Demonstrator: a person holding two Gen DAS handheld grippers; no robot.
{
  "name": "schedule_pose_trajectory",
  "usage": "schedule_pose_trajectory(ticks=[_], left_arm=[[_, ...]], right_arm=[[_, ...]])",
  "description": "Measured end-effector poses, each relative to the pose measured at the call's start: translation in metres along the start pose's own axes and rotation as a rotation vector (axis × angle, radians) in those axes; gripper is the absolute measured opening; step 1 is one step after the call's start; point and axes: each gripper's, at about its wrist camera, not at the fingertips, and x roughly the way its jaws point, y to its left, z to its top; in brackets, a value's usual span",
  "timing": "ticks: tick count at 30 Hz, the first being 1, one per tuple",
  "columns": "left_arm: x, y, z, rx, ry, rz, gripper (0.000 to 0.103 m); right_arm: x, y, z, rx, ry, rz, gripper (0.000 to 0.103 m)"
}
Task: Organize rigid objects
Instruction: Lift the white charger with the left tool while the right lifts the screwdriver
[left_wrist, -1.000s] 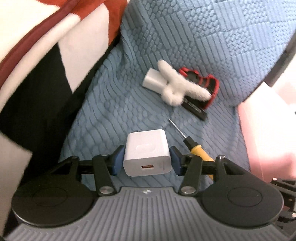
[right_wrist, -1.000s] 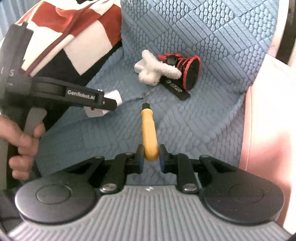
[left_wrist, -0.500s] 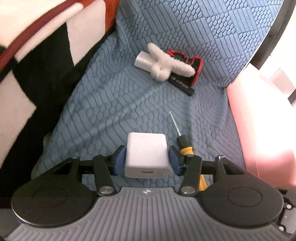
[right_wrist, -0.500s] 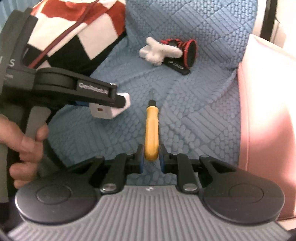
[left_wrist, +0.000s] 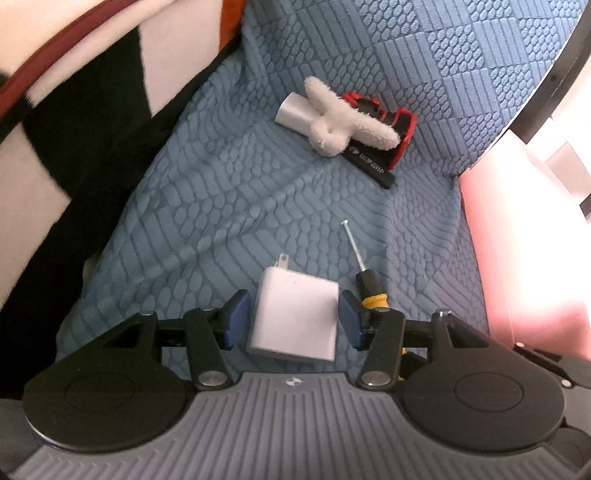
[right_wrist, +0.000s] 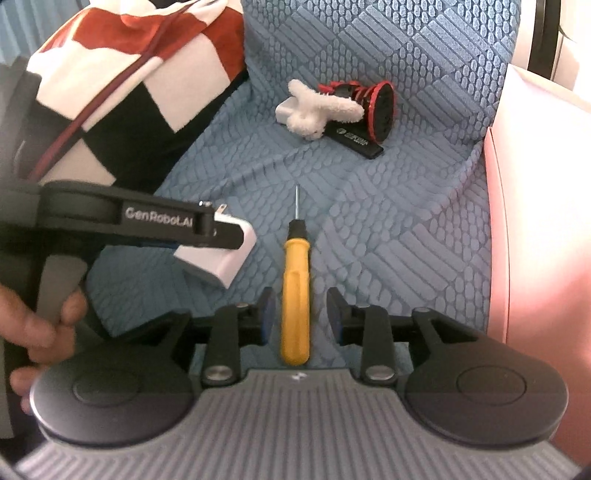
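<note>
Left tongs (left_wrist: 293, 319) spread, seemingly clear of charger (left_wrist: 295, 319); right tongs (right_wrist: 299, 317) spread around screwdriver (right_wrist: 295, 295).

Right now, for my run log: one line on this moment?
left gripper: open, charger loose | right gripper: open, screwdriver loose | both on blue cushion

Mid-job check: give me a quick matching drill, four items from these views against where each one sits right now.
Items:
1. white charger
2. yellow screwdriver
3. white fluffy toy
4. checked blanket

Places:
A. draped over the small white adapter and the red and black object
B. between the open left gripper jaws
C. piled at the sofa's left
D. between the open right gripper jaws

Pairs: 1-B, 2-D, 3-A, 4-C
</note>
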Motion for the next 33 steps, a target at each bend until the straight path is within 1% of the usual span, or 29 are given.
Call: schedule_pose_trajectory(ticks=[3,6,9,11,14,15,16,17,18,23,33], left_arm=[[0.001,-0.002,0.002,0.032,-0.007,0.021,0.060],[0.004,-0.001,0.003,0.038,0.000,0.017,0.063],[0.006,0.001,0.004,0.029,0.006,0.006,0.063],[0.007,0.001,0.006,0.024,0.006,0.004,0.063],[0.005,0.001,0.009,0.020,-0.003,-0.007,0.063],[0.005,0.001,0.010,0.024,-0.006,-0.005,0.063],[0.006,0.001,0.011,0.027,-0.006,-0.002,0.063],[0.006,0.001,0.011,0.031,-0.006,0.001,0.063],[0.007,0.001,0.011,0.034,-0.005,0.003,0.063],[0.009,0.000,0.008,0.049,-0.002,0.002,0.063],[0.010,-0.013,0.000,0.144,-0.024,0.020,0.063]], right_arm=[[0.006,-0.004,0.003,0.007,0.005,-0.007,0.033],[0.013,-0.004,0.005,0.013,0.021,0.002,0.033],[0.021,-0.002,0.005,0.004,0.040,-0.001,0.033],[0.026,0.002,0.004,-0.024,0.057,-0.015,0.032],[0.028,0.008,0.003,-0.081,0.054,-0.033,0.033],[0.028,0.009,0.002,-0.091,0.053,-0.036,0.032],[0.028,0.009,0.003,-0.091,0.053,-0.033,0.026],[0.028,0.008,0.004,-0.084,0.054,-0.026,0.022],[0.028,0.007,0.005,-0.072,0.055,-0.022,0.021],[0.026,0.006,0.004,-0.060,0.049,-0.025,0.020],[0.008,-0.007,0.001,0.014,0.000,-0.018,0.020]])
